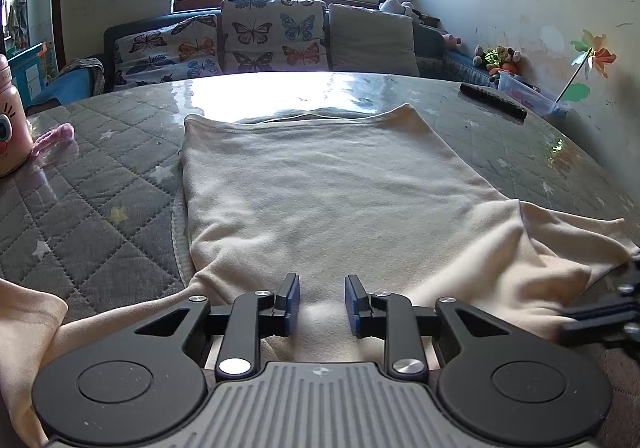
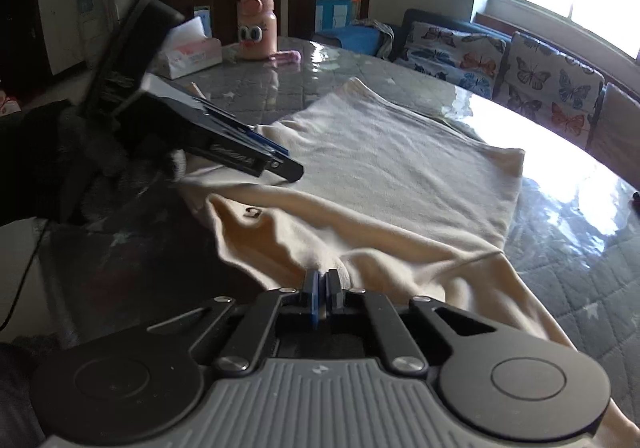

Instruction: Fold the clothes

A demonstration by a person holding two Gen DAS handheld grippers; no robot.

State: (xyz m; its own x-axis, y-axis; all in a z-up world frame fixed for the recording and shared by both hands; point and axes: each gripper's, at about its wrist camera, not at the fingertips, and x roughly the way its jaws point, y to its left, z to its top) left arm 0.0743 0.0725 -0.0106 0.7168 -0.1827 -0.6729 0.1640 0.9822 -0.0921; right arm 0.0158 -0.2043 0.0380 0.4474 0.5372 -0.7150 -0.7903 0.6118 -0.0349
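A cream garment [image 1: 320, 184] lies spread on the quilted grey table, its near part bunched at the table's front edge. My left gripper [image 1: 322, 306] is open just above the garment's near middle, nothing between its blue pads. My right gripper [image 2: 321, 298] is shut on a fold of the cream garment [image 2: 360, 184] at its near hem. The left gripper [image 2: 276, 158] also shows in the right wrist view, over the garment's left side. The right gripper's fingers [image 1: 600, 312] show at the right edge of the left wrist view.
A pink cartoon bottle [image 2: 256, 26] and a tissue box [image 2: 188, 54] stand at the table's far left. A black remote [image 1: 492, 100] lies at the far right. A sofa with butterfly cushions [image 1: 272, 34] runs behind the table under a bright window.
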